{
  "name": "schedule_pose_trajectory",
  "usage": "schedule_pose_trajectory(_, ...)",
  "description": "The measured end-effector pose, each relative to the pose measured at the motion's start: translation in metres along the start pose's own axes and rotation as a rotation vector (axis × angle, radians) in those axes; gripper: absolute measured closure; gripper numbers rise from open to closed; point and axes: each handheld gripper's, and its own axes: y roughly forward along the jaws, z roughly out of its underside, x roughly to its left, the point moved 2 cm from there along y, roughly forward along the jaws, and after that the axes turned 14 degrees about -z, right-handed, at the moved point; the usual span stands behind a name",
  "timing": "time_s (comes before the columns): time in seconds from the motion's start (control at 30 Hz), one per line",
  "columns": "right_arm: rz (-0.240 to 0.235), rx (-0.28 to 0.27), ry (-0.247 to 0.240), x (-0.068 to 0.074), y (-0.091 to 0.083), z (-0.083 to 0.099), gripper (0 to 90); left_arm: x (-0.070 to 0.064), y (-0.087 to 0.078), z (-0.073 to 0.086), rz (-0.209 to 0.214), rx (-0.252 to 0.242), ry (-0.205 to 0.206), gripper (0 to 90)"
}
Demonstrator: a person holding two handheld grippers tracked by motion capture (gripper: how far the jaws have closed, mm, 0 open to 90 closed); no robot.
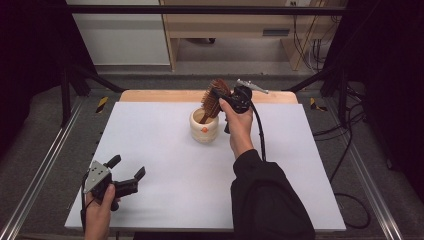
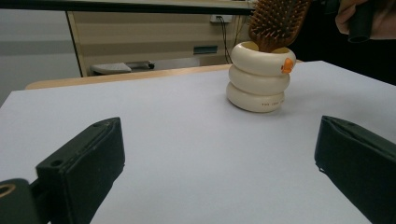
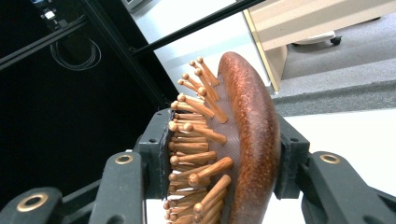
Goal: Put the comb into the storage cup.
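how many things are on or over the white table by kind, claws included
wooden hairbrush: 1, handle down in the holder, head clamped in the right claw
cream ringed holder: 1
claws: 2, the left claw open above the table
total: 4

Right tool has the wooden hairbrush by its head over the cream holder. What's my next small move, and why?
Probably lower the hairbrush a little deeper, then open. The right tool is clamped across the brush head, bristles against one jaw. The handle end is already inside the mouth of the cream ringed holder, but the brush leans. The left tool rests open, well clear.
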Motion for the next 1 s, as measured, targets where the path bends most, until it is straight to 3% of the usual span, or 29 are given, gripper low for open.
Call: schedule_pose_trajectory(1.0, -0.004, 0.001, 0.038, -0.0081, -0.0040, 0.0004, 47.1, -0.0016, 0.0011, 0.0007, 0.010, 0.005, 0.000, 1.8)
